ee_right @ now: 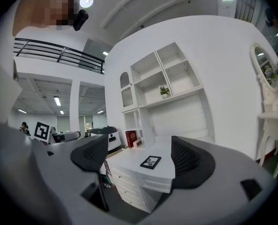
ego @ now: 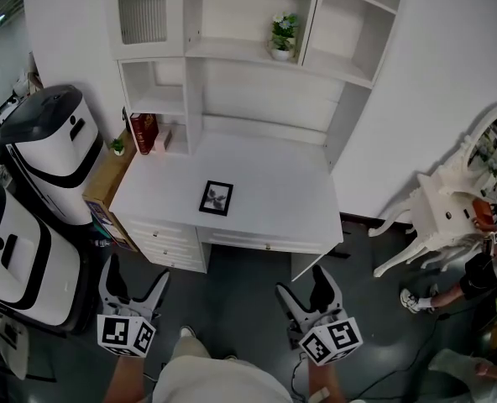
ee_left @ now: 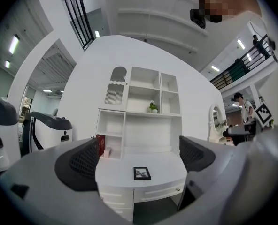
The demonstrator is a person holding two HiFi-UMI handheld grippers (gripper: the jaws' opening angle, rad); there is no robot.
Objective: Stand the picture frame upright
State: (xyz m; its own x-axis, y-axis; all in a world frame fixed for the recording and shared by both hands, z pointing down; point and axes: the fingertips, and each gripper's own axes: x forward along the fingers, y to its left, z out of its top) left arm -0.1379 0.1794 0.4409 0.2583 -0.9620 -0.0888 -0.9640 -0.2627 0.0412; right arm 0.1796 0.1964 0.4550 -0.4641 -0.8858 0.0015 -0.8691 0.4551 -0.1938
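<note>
Both grippers are released and hold nothing: the left gripper (ego: pixel 135 285) and right gripper (ego: pixel 303 290) hang over the floor, short of the worktop (ego: pixel 274 204). The picture frame (ego: pixel 217 197) lies flat, face up, near the worktop's front edge, about midway along. I'd judge 1 gripper should steady one edge while the other pinches and tips up the opposite edge. At the back left corner stands a red book (ego: pixel 143 133); its print is too small to read.
</note>
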